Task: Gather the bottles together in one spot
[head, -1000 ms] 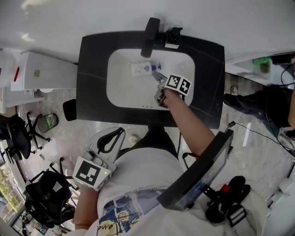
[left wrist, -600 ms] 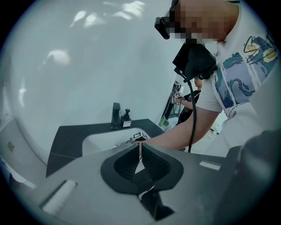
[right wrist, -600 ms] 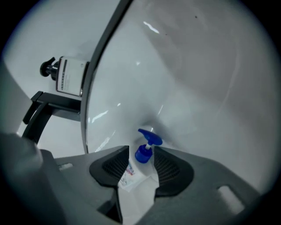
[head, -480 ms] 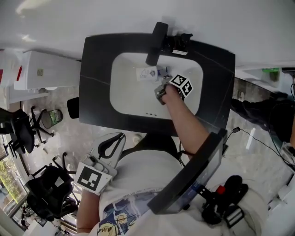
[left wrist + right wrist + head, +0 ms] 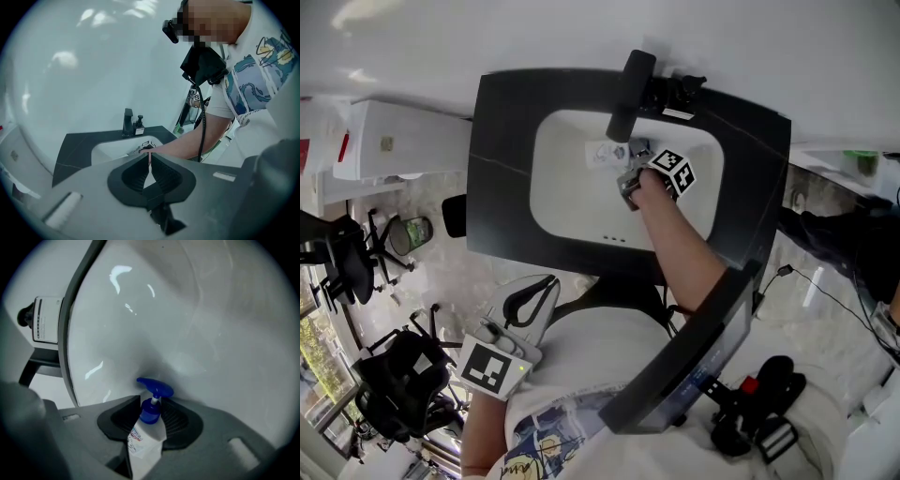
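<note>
My right gripper is low in the white sink basin, and its jaws are closing. A white pump bottle with a blue pump head stands between its pads, which press on the body just below the neck. In the head view that gripper sits under the black faucet. A white labelled bottle shows at its tips; I cannot tell whether it is the held one. My left gripper is shut and empty, down by the person's left side.
A black counter surrounds the basin. A dark soap dispenser stands beside the faucet at the back. A white appliance sits left of the counter. Office chairs stand on the floor at the left.
My right gripper has edged a little deeper toward the faucet end of the basin. The left gripper has stayed by the person's side.
</note>
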